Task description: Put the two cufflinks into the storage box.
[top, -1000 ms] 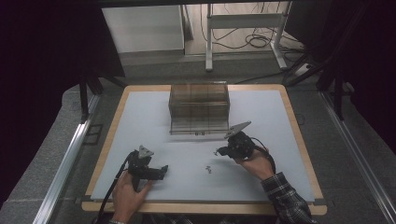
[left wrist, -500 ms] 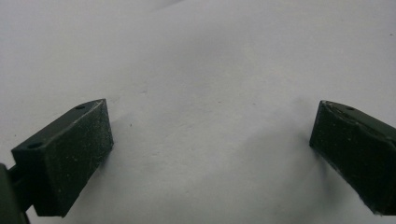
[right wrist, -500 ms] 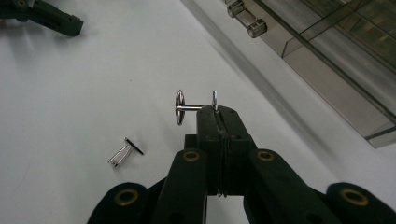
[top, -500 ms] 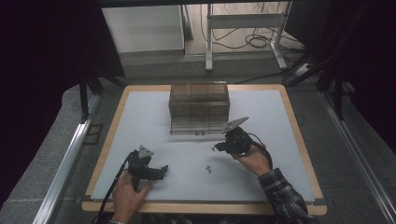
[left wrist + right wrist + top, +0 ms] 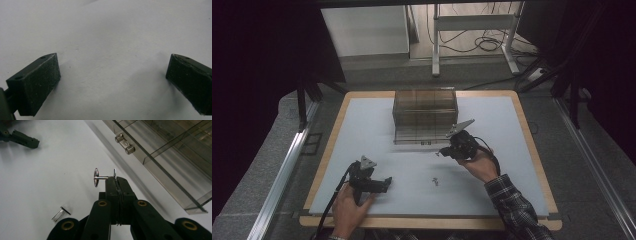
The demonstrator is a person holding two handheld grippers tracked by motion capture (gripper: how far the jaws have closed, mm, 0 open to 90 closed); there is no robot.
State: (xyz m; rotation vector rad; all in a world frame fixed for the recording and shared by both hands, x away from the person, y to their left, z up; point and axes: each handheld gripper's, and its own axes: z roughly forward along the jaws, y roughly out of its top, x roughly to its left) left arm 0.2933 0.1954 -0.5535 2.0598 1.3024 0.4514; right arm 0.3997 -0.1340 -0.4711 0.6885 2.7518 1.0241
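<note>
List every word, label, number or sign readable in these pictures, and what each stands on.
None: no readable text on the clear drawer box, its handle, the small metal piece in the right gripper, the clip, or the white mat.

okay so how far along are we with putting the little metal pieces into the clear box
Nothing is visibly stored yet. In hand: the right hand-held gripper is shut on a small metal cufflink, close to the clear drawer box. Left: a metal clip lies on the mat, and the left hand-held gripper rests open and empty.
</note>
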